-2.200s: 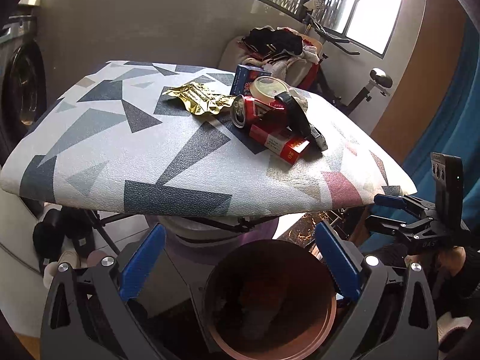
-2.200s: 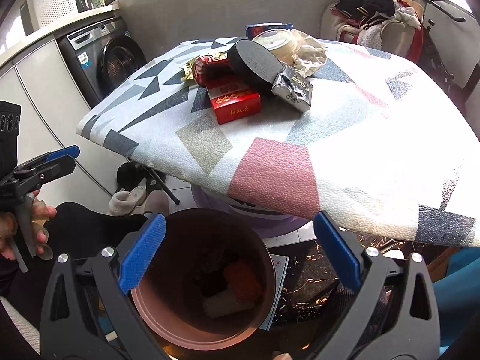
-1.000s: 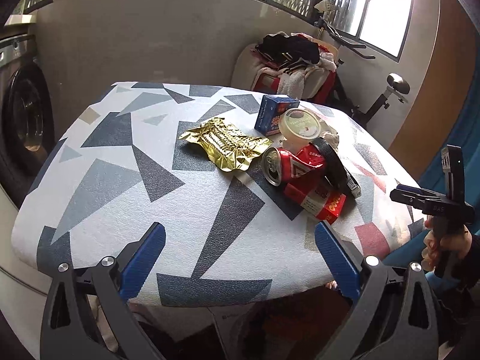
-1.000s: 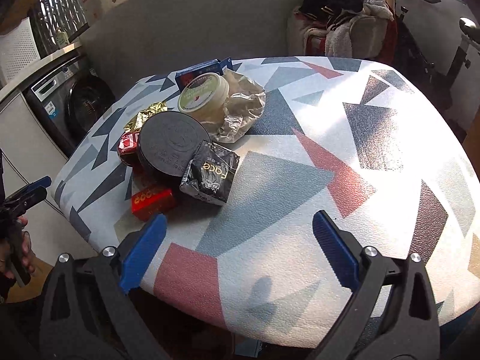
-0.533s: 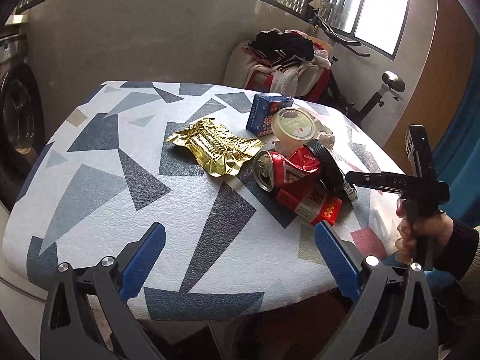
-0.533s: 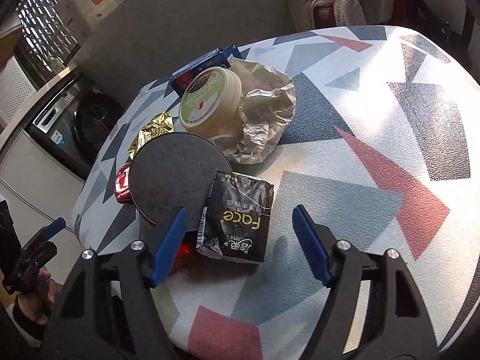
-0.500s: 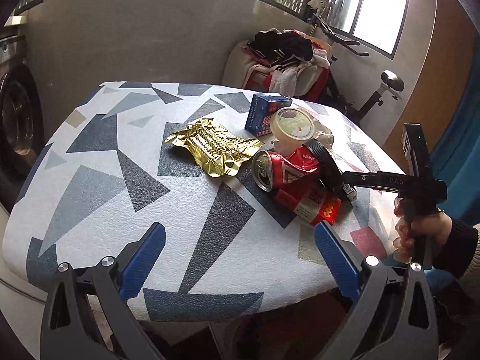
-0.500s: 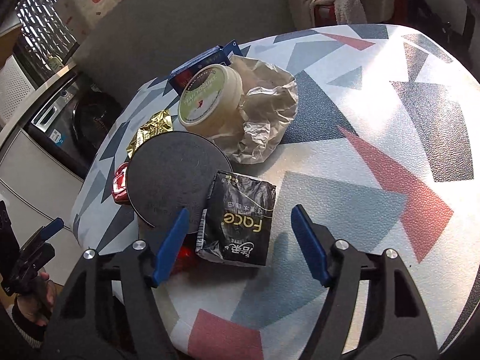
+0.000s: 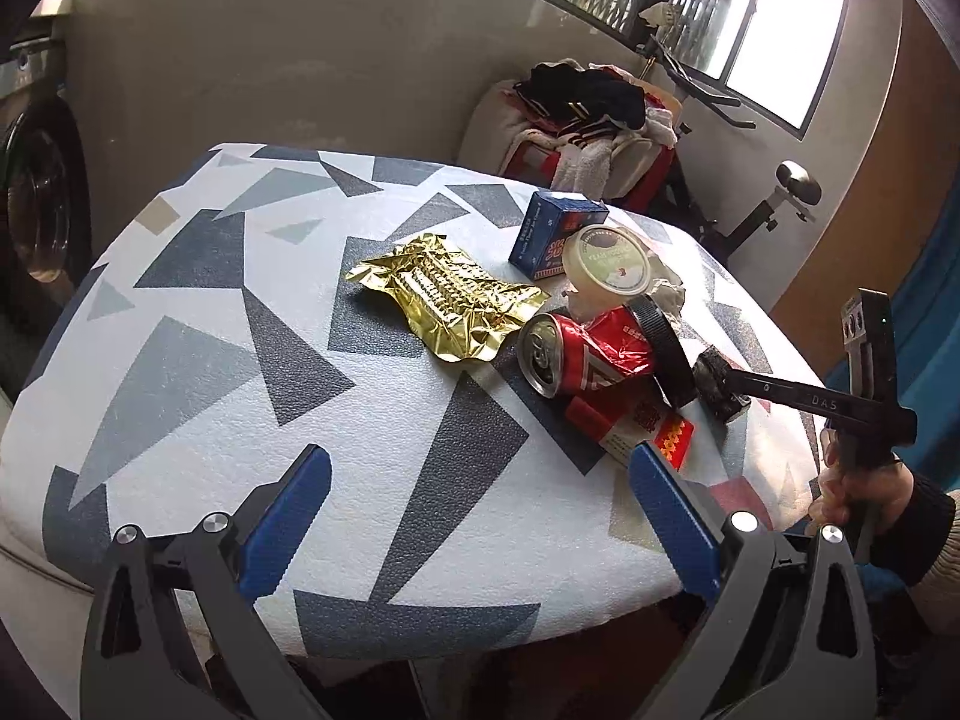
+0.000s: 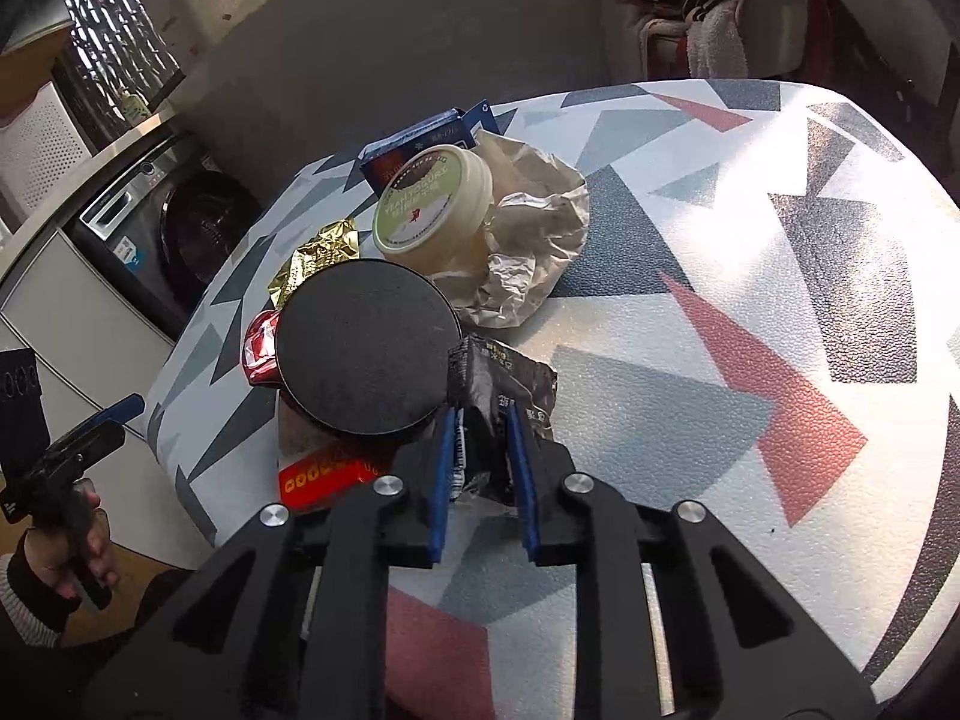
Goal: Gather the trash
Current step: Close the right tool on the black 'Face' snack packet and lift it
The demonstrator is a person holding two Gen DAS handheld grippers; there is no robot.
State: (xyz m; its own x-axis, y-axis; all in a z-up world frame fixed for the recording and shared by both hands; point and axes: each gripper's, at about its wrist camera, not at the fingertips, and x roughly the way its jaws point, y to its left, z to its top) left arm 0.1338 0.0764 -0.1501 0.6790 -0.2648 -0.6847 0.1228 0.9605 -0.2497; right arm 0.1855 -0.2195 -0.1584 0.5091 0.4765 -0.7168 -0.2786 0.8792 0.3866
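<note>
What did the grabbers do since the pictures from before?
The right gripper came up from over the bin, reached in over the table, and its jaws have just closed on the black wrapper, crumpling it. The left gripper also rose from the bin and hovers open. The red can, gold wrapper and round black lid stayed put.

A rounded worktop [image 9: 198, 360] wears a white cover printed with grey, navy and red triangles. At its ten o'clock a front-loading washing machine [image 10: 180, 222] sits under a pale counter. A plain grey wall [image 9: 300, 78] runs behind. At one o'clock, barred windows [image 9: 762, 18] let in bright daylight above a chair heaped with clothes [image 9: 588, 108] and an exercise bike [image 9: 774, 198]. A teal curtain [image 9: 936, 276] hangs at three o'clock.
</note>
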